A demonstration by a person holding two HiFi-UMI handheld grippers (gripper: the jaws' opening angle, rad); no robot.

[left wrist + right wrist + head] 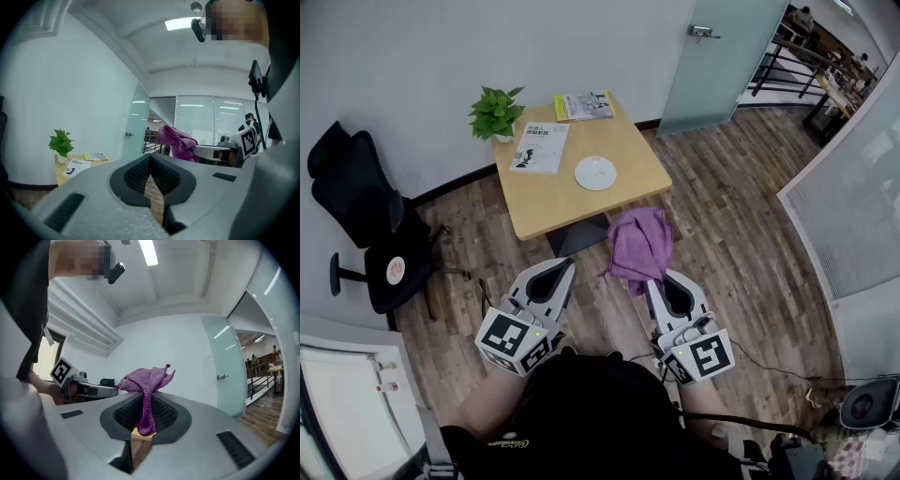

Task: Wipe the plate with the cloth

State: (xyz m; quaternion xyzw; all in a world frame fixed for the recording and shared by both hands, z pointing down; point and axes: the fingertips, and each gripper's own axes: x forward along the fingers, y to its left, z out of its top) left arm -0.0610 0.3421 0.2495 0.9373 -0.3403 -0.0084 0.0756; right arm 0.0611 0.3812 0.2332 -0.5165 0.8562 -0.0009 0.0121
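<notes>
- Looking steeply down, the head view cuts off the rear of the left gripper [563, 268] and the right gripper [655, 282] behind the person's dark torso.
- The bunched purple cloth [639, 246] covers the right gripper's tips and part of the table [542, 204] base behind it.
- Print on the booklet [540, 147] and the magazine [584, 105] is too small to read.
- In the left gripper view the gripper's own body hides most of the table; only a corner with the plant [61, 143] shows.
- Right gripper: clenched on the cloth. A narrow fold is pinched between the jaws and the rest flops beyond the tips. The cloth hangs over the wooden floor [722, 216], near the table's front edge and clear of it.
- Left gripper: jaws pressed together with nothing between them. It sits beside the right gripper, apart from the cloth.
- The white plate [595, 172] lies flat on the table, well apart from the cloth and both grippers.
</notes>
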